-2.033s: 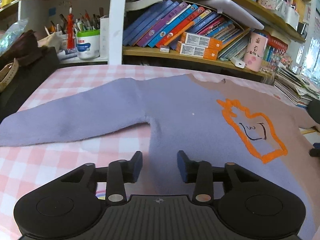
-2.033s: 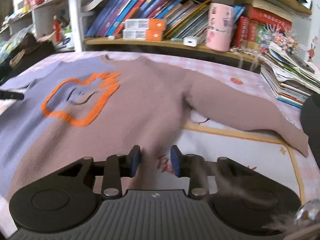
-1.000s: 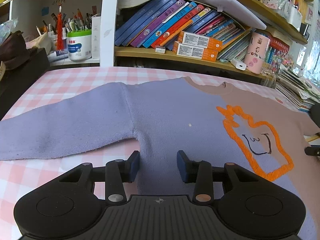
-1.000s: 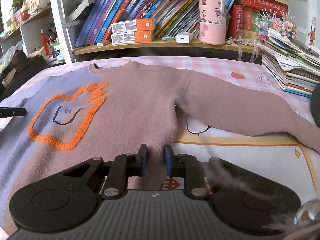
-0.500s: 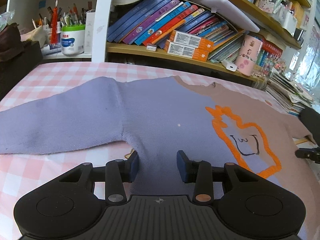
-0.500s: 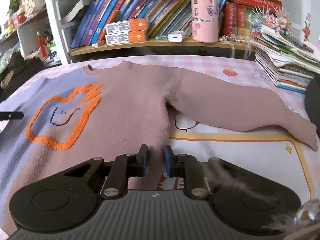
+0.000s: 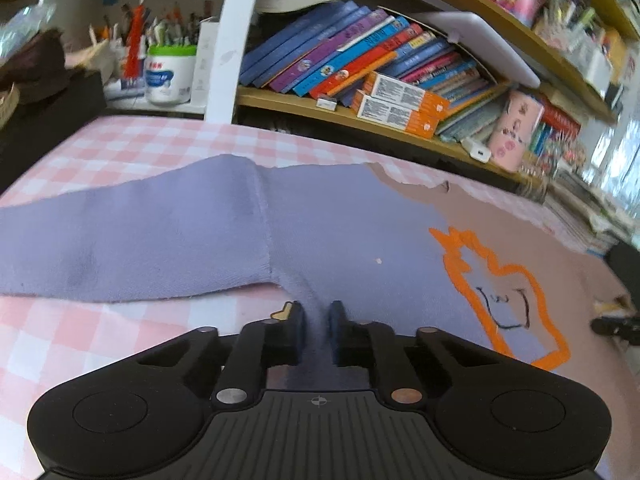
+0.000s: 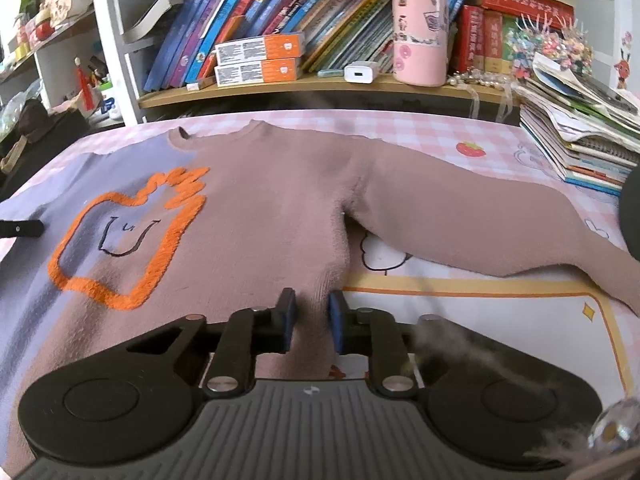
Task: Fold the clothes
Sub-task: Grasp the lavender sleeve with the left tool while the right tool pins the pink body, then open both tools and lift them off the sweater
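Bookshelves crowded with slanting books (image 7: 344, 60) run along the far side of a table spread with a pink checked cloth (image 7: 132, 144), and on that cloth the sweater (image 7: 352, 236) lies flat, face up, half lilac and half dusty pink.

Farthest left, a white tub of pens (image 7: 170, 72) stands on the low shelf. Below it the lilac sleeve (image 7: 132, 240) stretches out flat towards the left edge of the cloth. My left gripper (image 7: 317, 320) sits at the lilac side seam just under the armpit, and its two blue-padded fingers (image 7: 297, 326) have drawn in tight on a raised ridge of the knit, so I am pinching the sweater there.

Across the chest runs the orange outlined figure (image 8: 132, 236) with its small drawn face, straddling the colour join. My right gripper (image 8: 311, 320) is at the pink side seam below the other armpit, its fingers (image 8: 287, 322) pressed against a fold of pink fabric, holding it.

Beyond, the pink sleeve (image 8: 480, 220) reaches right over a printed mat (image 8: 460, 304). A pink cup (image 8: 420, 32) stands on the shelf, and a stack of magazines (image 8: 580, 136) sits at the table's right end.
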Demonstrator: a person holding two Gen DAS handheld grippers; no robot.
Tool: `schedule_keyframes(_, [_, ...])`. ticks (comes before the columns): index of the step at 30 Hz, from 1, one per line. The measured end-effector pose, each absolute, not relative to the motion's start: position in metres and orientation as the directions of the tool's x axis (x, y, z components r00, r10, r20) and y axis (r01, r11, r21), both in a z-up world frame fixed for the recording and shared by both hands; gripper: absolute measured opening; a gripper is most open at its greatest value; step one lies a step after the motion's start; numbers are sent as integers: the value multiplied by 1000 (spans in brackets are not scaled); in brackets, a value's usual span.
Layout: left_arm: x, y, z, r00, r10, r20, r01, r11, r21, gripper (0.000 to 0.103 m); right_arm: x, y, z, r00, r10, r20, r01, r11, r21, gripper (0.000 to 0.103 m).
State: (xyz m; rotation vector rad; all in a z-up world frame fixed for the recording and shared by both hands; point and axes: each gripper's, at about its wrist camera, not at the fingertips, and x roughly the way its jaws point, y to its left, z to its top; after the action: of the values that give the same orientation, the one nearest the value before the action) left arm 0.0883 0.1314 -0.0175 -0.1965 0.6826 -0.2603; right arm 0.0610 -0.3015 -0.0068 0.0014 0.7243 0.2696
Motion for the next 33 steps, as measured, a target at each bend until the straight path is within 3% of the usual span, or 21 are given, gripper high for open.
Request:
schedule_keyframes(13, [80,147,-16,751,-272,-601,151,958,-244,8,53,-268,-8,726,250,-641,-296,954,37,11])
schedule_keyframes(33, [94,143,-18,741,-297,-602,166,950,-264,8,48,-267,-12,778,145,-611,-223,973,-54,9])
